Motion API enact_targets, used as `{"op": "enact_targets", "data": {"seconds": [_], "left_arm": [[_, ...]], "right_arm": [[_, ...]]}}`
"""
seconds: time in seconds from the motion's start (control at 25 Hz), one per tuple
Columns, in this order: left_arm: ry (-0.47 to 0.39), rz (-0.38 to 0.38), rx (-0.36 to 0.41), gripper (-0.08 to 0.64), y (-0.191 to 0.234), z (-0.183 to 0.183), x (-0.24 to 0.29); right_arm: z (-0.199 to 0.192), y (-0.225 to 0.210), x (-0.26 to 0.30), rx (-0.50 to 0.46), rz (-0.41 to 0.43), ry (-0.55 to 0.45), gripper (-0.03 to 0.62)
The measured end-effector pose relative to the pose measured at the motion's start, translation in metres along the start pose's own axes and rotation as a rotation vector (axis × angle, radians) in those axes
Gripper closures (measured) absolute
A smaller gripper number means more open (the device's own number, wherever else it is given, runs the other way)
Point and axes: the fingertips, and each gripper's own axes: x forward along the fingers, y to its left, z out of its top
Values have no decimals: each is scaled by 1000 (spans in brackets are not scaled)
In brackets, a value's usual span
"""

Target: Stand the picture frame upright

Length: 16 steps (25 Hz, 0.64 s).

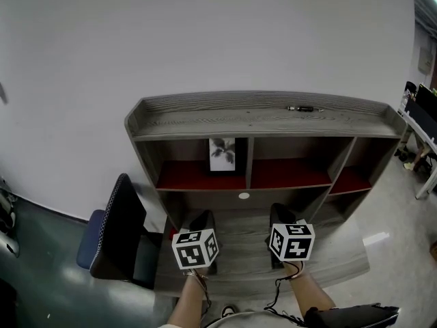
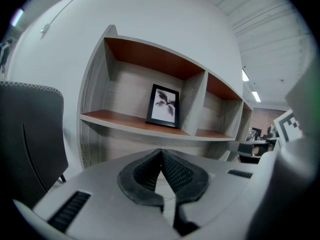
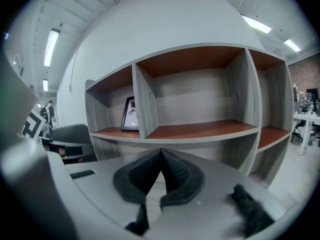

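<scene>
Upright, picture frame (image 1: 223, 154) in shelf (image 1: 205, 121) left bay; L gripper (image 2: 161, 153), R gripper (image 3: 160, 152) fingers closed

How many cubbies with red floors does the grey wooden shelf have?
3: the left red-floored cubby, holding the black-framed picture; the middle cubby; the narrow right cubby. None seem hidden.

Shelf unit (image 1: 259, 118) sits at the back of the desk (image 1: 242, 241), against the wall (image 1: 205, 33). Picture frame (image 1: 222, 154) stands in its left compartment, touching the divider (image 1: 248, 161): 12 o'clock from left gripper (image 1: 203, 217), 11 o'clock from right gripper (image 1: 280, 212). Chair (image 1: 119, 231) at left gripper's 9 o'clock, beside the desk.
</scene>
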Motion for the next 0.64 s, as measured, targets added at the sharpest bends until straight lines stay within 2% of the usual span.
{"op": "enact_targets", "data": {"seconds": [0.64], "left_arm": [[12, -23, 11, 548, -14, -2, 4]], "right_arm": [[0, -10, -7, 8, -14, -13, 561]]}}
